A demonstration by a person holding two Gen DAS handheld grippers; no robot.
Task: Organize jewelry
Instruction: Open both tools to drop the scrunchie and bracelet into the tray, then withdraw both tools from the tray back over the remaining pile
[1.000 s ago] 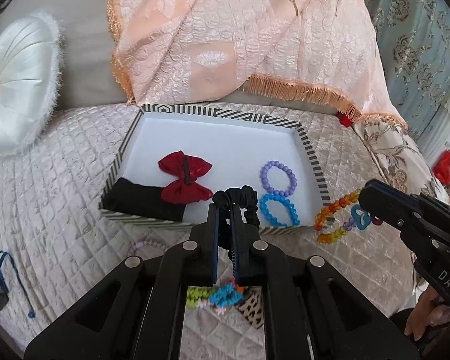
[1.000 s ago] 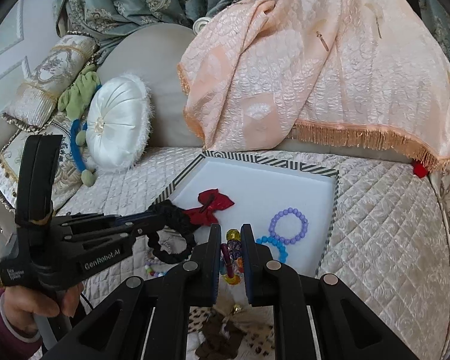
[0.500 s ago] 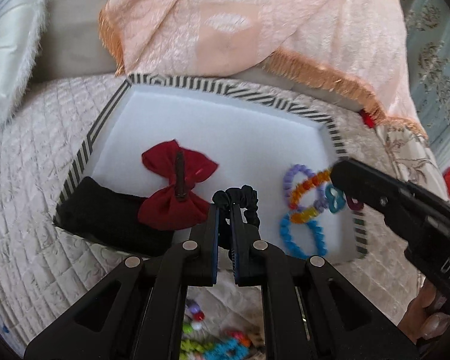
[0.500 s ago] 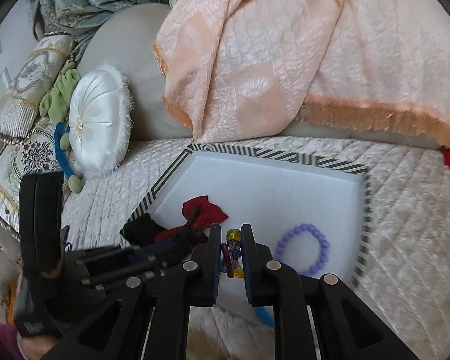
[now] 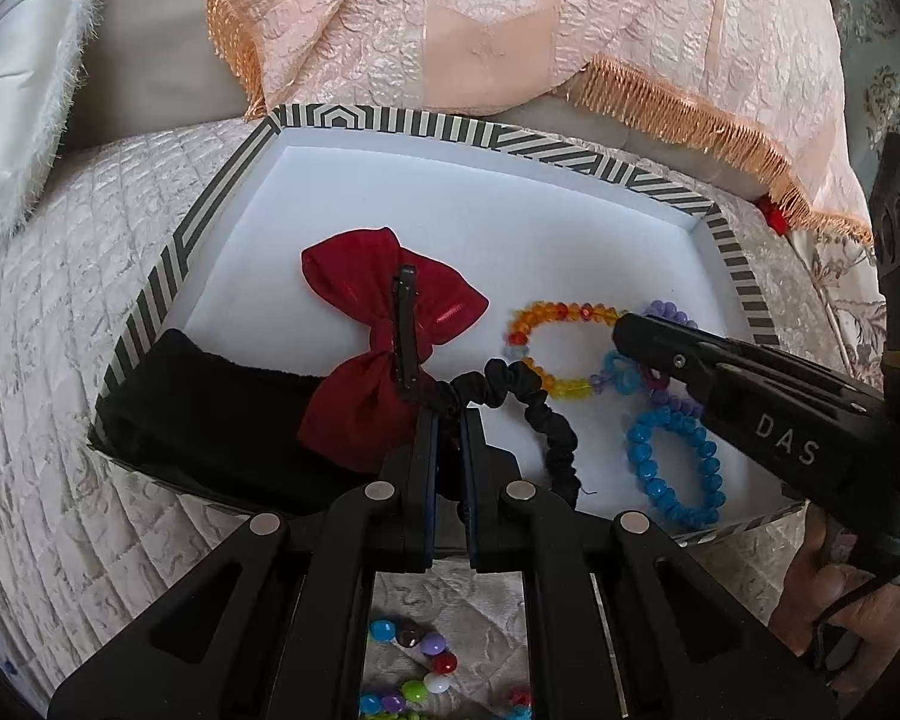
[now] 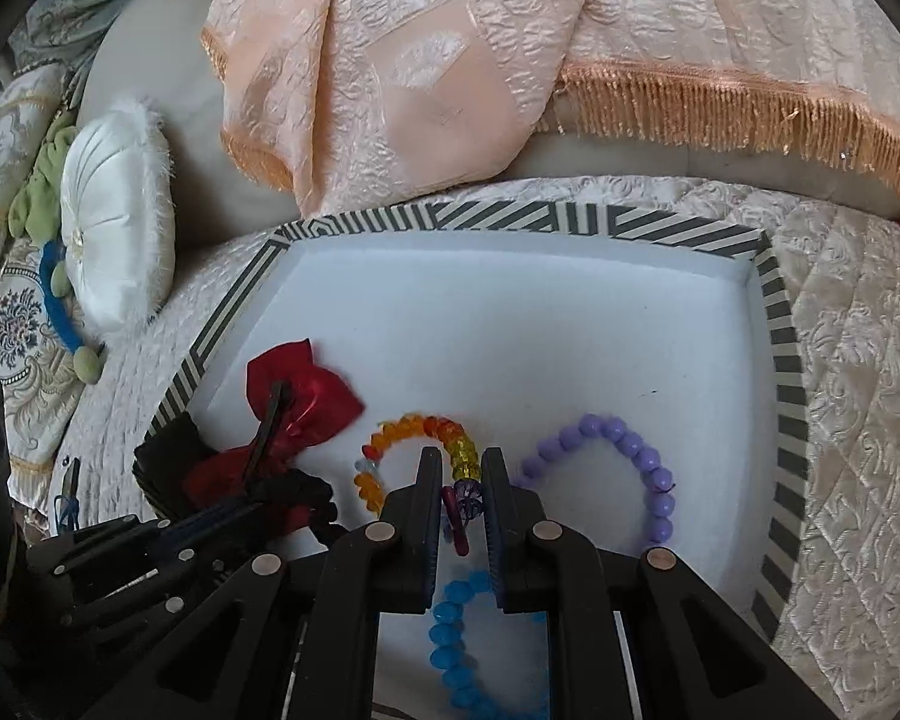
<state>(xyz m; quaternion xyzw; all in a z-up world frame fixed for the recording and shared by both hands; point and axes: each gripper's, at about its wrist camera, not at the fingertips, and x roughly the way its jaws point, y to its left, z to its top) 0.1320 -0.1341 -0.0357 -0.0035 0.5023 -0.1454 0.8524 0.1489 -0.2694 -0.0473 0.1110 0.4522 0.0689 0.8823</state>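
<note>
Left wrist view shows your left gripper [image 5: 447, 420] clenched on the black scrunchie [image 5: 531, 402], which hangs low over the striped tray [image 5: 744, 294] just at 3 o'clock of the red bow [image 5: 384, 336]. Your right gripper [image 6: 461, 501] is pinched on the orange-yellow bead bracelet [image 6: 417, 432], lying on the tray floor at 9 o'clock of the purple bracelet [image 6: 630, 450]. The blue bracelet [image 5: 672, 468] and a black cloth [image 5: 210, 402] already sit inside. Both held pieces await release, and loose beads [image 5: 414, 672] remain outside at 6 o'clock.
</note>
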